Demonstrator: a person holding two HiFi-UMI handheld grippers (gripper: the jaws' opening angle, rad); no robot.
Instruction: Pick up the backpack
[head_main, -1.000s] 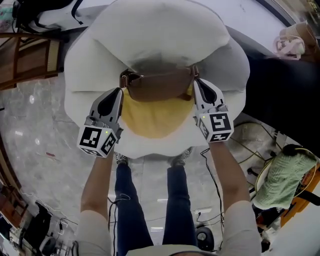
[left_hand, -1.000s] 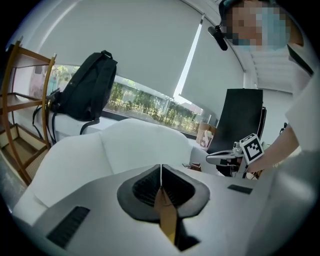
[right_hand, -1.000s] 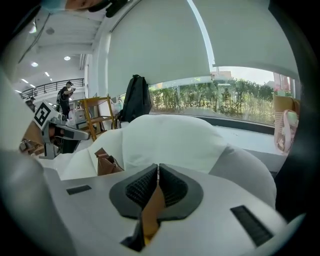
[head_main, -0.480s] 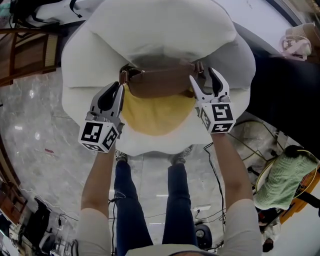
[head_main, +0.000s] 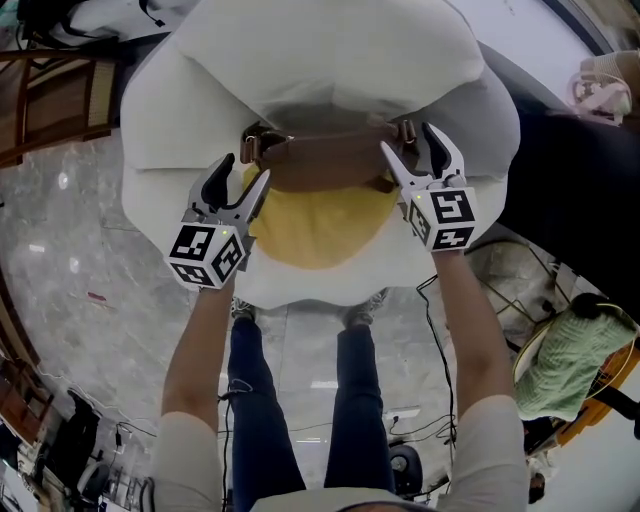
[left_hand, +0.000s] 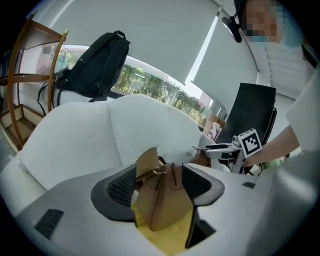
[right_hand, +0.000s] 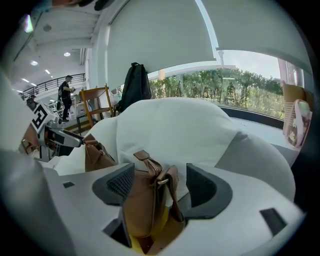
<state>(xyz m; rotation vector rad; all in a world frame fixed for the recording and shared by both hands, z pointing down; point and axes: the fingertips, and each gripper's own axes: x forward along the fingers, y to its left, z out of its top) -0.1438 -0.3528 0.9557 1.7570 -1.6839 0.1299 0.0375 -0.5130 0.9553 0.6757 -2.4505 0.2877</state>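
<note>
A brown and yellow backpack (head_main: 325, 215) lies on the seat of a white armchair (head_main: 320, 70). My left gripper (head_main: 243, 175) is at the bag's left end. Its jaws have just been opening and stand wide, with the brown strap end (left_hand: 160, 200) between the pads and not pressed. My right gripper (head_main: 410, 145) is at the bag's right end. Its jaws have also just been opening, and the zipped brown corner (right_hand: 142, 200) sits loose between them. Each gripper shows in the other's view, the right gripper (left_hand: 220, 150) and the left gripper (right_hand: 60, 137).
A black backpack (left_hand: 97, 62) hangs on a wooden rack (head_main: 60, 110) behind the armchair at the left. A dark chair (head_main: 570, 190) stands at the right, with a green cloth (head_main: 570, 360) below it. Cables (head_main: 430, 330) run over the marble floor by the person's legs.
Both grippers were shut on the bag's ends a second ago. The right one opened first, then the left. Both hands sank a little and the bag now rests on the seat.
</note>
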